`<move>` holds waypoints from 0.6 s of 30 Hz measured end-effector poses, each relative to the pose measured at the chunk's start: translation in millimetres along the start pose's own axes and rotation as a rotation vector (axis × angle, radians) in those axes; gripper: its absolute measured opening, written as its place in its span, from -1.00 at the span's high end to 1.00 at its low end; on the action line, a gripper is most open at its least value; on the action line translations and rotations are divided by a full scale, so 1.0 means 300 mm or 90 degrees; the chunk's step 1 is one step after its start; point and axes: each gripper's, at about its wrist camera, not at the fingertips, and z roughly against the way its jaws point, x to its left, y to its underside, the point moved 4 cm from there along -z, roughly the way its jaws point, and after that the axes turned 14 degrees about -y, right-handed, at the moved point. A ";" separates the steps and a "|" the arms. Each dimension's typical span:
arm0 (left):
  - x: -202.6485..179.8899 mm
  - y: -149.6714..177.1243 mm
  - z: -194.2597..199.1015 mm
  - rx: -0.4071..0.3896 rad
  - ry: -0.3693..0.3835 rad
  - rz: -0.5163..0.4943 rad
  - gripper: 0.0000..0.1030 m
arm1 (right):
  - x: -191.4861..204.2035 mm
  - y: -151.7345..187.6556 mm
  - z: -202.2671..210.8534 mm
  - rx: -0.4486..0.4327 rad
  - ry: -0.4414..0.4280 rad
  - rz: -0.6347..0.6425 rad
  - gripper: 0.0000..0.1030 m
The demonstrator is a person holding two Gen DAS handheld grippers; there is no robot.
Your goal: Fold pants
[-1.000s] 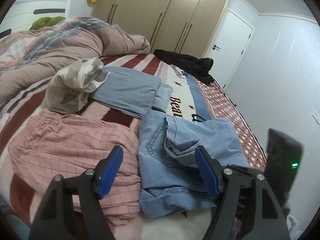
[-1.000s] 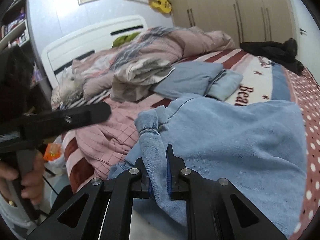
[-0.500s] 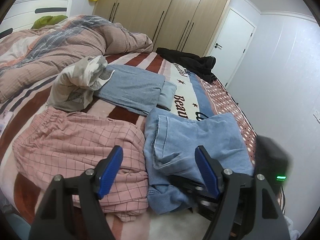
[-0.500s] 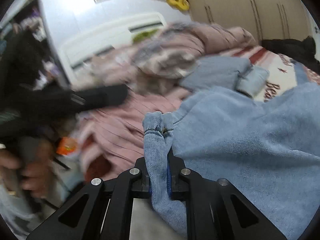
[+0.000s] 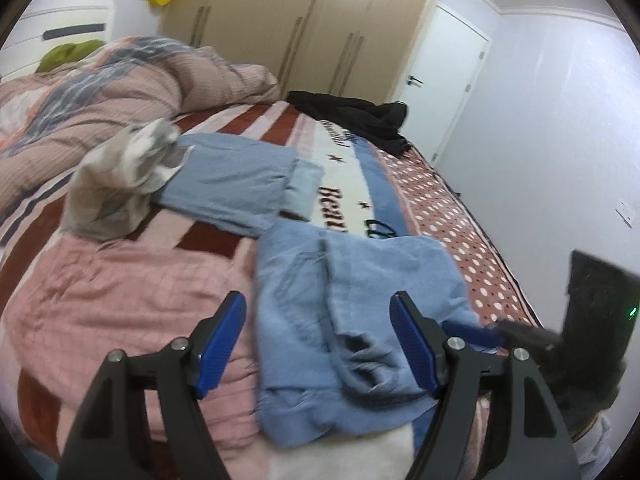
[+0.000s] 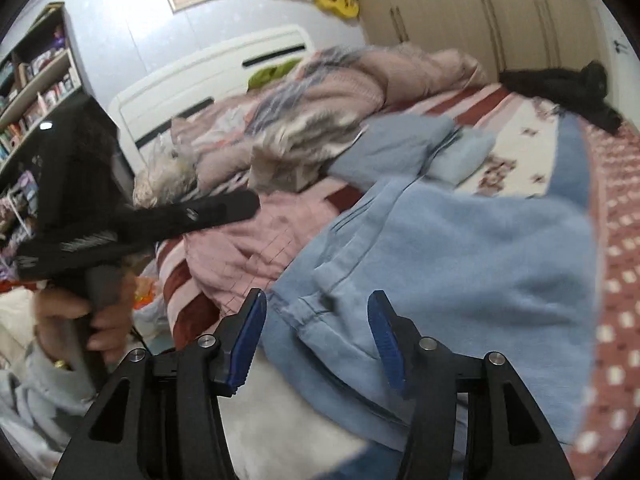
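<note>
Light blue jeans [image 5: 360, 280] lie folded over on the striped bed, near its front edge. My left gripper [image 5: 318, 300] hovers open just above them, with nothing between its blue pads. My right gripper [image 6: 317, 298] has its jaws opening; the jeans [image 6: 460, 248] lie under and between the fingers, but the pads do not press on the cloth. In the left wrist view the right gripper [image 5: 480, 332] reaches in from the right at the jeans' edge. The right wrist view shows the left gripper [image 6: 192, 216] held by a hand [image 6: 92, 312].
Pink checked pants [image 5: 132, 292] lie left of the jeans. Behind them sit a folded blue garment [image 5: 232, 184], a grey-white garment [image 5: 116, 184], a rumpled quilt [image 5: 100, 92] and black clothing [image 5: 352, 116]. A bookshelf [image 6: 32, 80] stands left of the bed.
My right gripper was shut on a bunched edge of the jeans; now its jaws have parted, the edge has dropped flat on the pile, and the gripper has drawn back.
</note>
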 end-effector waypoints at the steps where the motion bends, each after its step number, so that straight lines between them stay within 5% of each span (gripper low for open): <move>1: -0.024 -0.009 -0.010 0.001 0.007 -0.009 -0.37 | -0.012 -0.009 0.040 -0.011 0.016 0.001 -0.07; 5: -0.090 -0.008 -0.091 0.062 0.061 -0.002 -0.37 | -0.103 -0.010 0.186 -0.041 0.091 -0.021 -0.14; 9: -0.110 0.031 -0.196 0.135 0.059 0.012 -0.37 | -0.189 0.031 0.268 -0.060 0.123 -0.073 -0.14; 12: -0.136 0.065 -0.244 0.172 0.086 0.013 -0.08 | -0.243 0.075 0.280 -0.052 0.149 -0.095 -0.14; 15: -0.147 0.089 -0.284 0.192 0.059 0.009 0.14 | -0.281 0.109 0.271 -0.040 0.163 -0.117 -0.14; 18: -0.136 0.099 -0.293 0.193 0.043 0.006 0.73 | -0.298 0.133 0.248 -0.031 0.164 -0.128 -0.14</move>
